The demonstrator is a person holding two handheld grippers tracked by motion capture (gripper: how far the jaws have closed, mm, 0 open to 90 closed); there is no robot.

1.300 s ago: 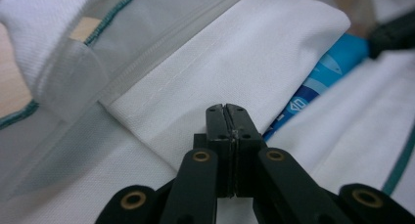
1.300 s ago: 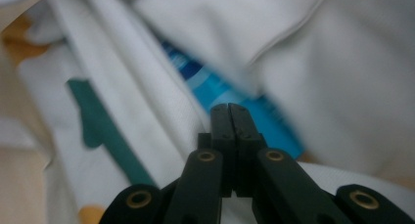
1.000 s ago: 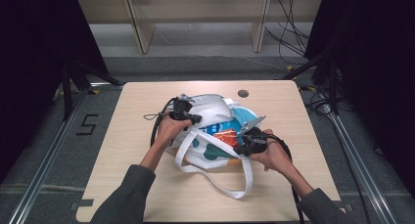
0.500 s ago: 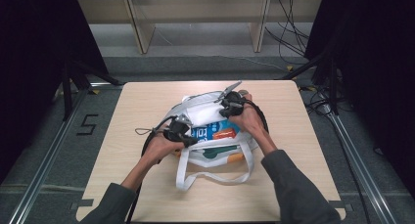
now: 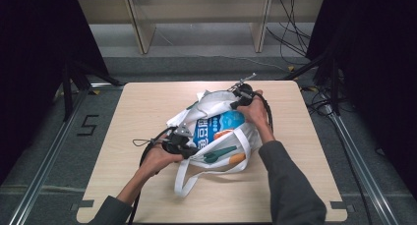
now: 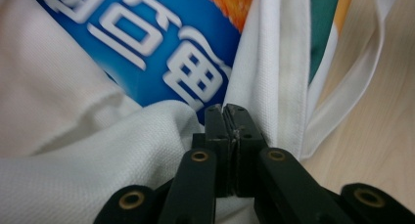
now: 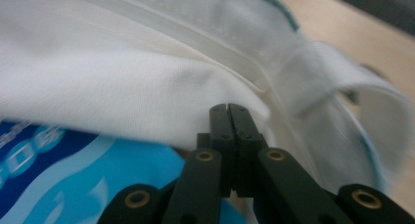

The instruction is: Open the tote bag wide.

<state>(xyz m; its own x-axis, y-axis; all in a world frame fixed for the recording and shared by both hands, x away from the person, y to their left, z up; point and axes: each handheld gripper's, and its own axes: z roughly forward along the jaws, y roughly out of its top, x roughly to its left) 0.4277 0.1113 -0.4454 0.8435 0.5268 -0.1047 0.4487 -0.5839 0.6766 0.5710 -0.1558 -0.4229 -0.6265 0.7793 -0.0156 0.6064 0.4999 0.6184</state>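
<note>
Your bag [image 5: 216, 131] sits mid-table [image 5: 137, 107], with a printed packet [image 5: 214, 129] inside the mouth. Your left gripper [image 5: 189, 149] is on its near-left edge, your right gripper [image 5: 236, 103] at the far-right rim. The strap [image 5: 184, 183] loops out toward you.

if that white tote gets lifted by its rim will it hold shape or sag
The tote would probably sag: its cloth already folds and bunches. The blue packet inside may slide toward the low side. The loose strap would likely dangle.
</note>
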